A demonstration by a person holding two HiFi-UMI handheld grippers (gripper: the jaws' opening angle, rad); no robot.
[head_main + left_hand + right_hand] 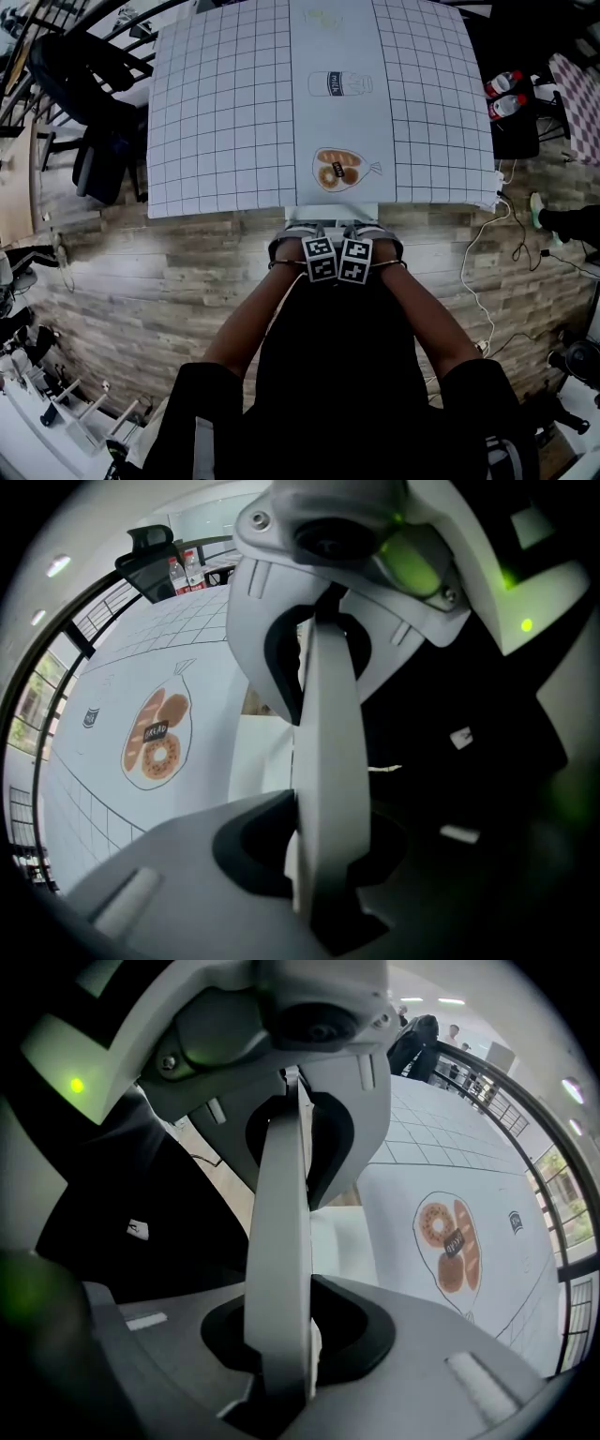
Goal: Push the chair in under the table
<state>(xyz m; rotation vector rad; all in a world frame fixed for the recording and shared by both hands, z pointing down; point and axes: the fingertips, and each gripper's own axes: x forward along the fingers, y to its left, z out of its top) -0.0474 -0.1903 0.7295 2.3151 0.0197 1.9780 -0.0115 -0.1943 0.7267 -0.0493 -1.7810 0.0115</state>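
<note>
A table under a white checked cloth (225, 112) fills the top of the head view, printed with a bread bag (339, 169). A white chair (330, 211) shows just at the table's near edge, its seat under the cloth. My left gripper (302, 239) and right gripper (373, 239) sit side by side on the chair's top, both pointing down. In the left gripper view the thin white chair back (330, 724) runs through the left gripper (323, 789), with the seat (261, 757) below. The right gripper (281, 1269) clamps the same back (281, 1194).
A black office chair (94, 112) stands at the table's left side. Red-capped bottles (506, 94) sit on a dark stand at the right. White cables (483, 272) trail over the wood floor on the right, near someone's shoe (537, 211).
</note>
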